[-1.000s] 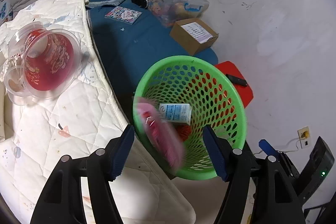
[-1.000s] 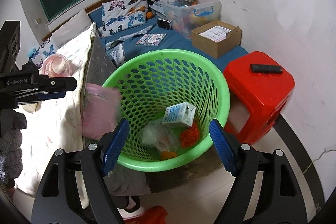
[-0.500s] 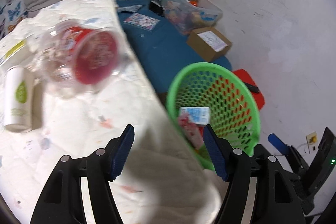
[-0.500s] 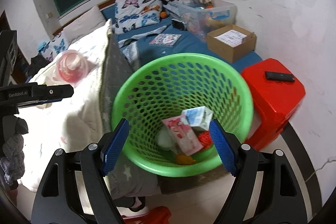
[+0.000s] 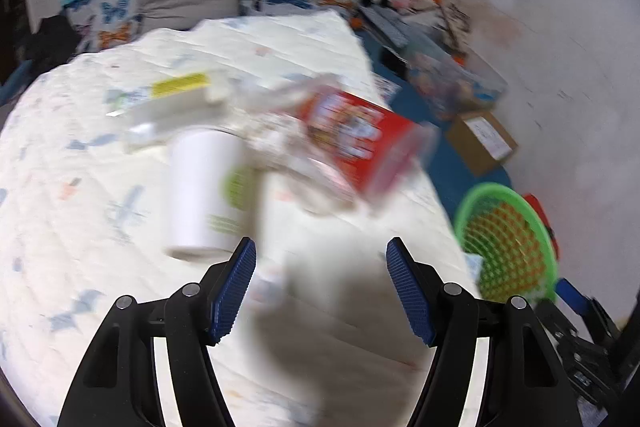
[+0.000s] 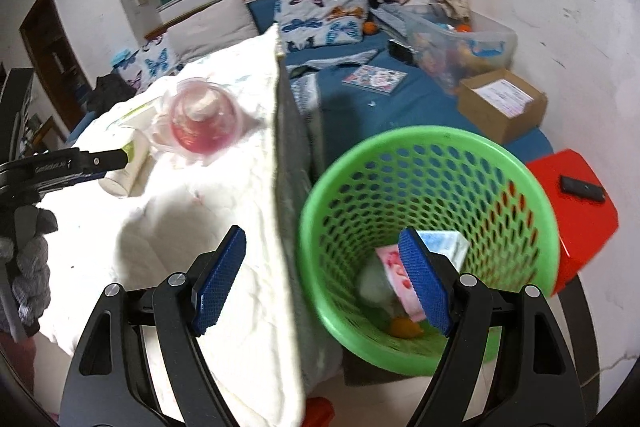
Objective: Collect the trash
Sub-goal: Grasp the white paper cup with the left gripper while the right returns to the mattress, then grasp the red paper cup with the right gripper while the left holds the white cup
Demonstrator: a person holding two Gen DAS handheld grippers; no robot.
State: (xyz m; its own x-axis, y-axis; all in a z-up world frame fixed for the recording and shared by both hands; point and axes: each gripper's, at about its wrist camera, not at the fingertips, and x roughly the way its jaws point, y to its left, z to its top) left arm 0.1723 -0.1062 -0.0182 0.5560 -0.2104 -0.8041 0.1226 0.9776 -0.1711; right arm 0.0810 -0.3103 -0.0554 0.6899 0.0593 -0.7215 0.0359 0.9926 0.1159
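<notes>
A quilt [image 6: 224, 227] covers the bed's near part, and on it lie a cup [image 5: 204, 195] and, just right of it, a clear tub [image 5: 352, 151]. A basket [image 6: 432, 155] stands on the floor against the bed's right edge, holding a carton [image 6: 448, 247] and a packet [image 6: 394, 267]. Right of the basket is a stool [image 6: 580, 223] bearing what appears to be a remote [image 6: 582, 188]. Behind the basket, on the bed, sits a cardboard box [image 6: 500, 103].

One basket [image 6: 432, 147], two cups [image 5: 204, 195] [image 5: 360, 143]

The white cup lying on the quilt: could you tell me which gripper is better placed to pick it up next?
Left, probably. The left gripper, open and empty, faces the white cup just beyond its fingertips. The right gripper, also open, straddles the quilt edge and green basket, farther off.
</notes>
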